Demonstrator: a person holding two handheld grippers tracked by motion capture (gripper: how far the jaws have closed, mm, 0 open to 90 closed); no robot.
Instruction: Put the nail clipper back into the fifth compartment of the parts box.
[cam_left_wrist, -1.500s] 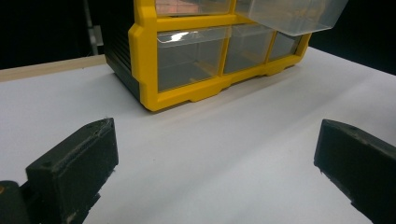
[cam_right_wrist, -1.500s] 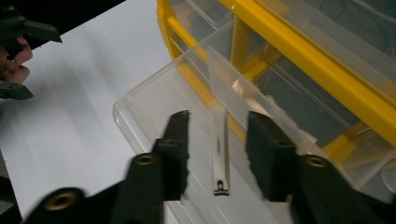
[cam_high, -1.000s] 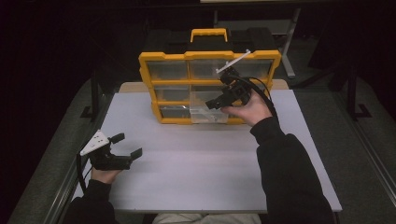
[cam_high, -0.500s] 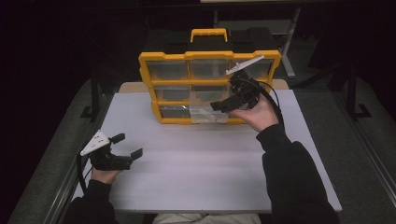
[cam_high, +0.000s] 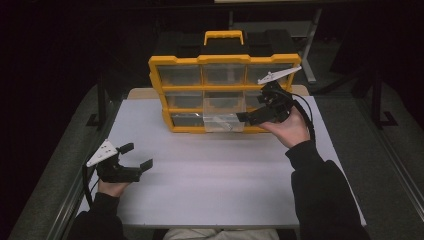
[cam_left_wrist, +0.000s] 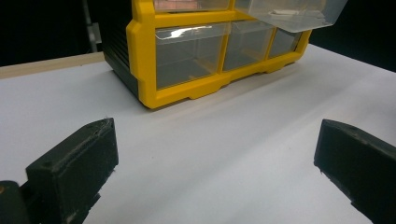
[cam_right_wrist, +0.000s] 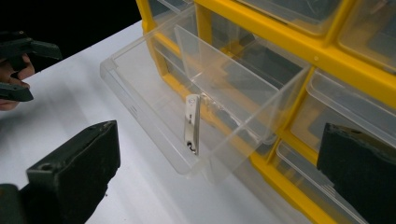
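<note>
1. A yellow-framed plastic organiser box with clear drawers (cam_high: 220, 75) is standing upright at the far middle of the white worktop (cam_high: 215, 185), its yellow carry handle on top.
2. One clear plastic drawer (cam_high: 223, 121) in the middle column of the bottom row is sticking out toward the person; the other drawers are sitting flush in the frame.
3. A small flat silver metal clip (cam_right_wrist: 191, 123) is lying inside the pulled-out drawer (cam_right_wrist: 196, 107), close to its front wall.
4. The right gripper (cam_high: 246, 117) is hovering just to the right of the drawer's front, jaws standing apart and holding nothing; in the right gripper view the drawer is sitting between and beyond the jaws.
5. The left gripper (cam_high: 136, 156) is resting at the near-left part of the worktop, well apart from the organiser, jaws spread wide with bare worktop (cam_left_wrist: 210, 158) between them.
</note>
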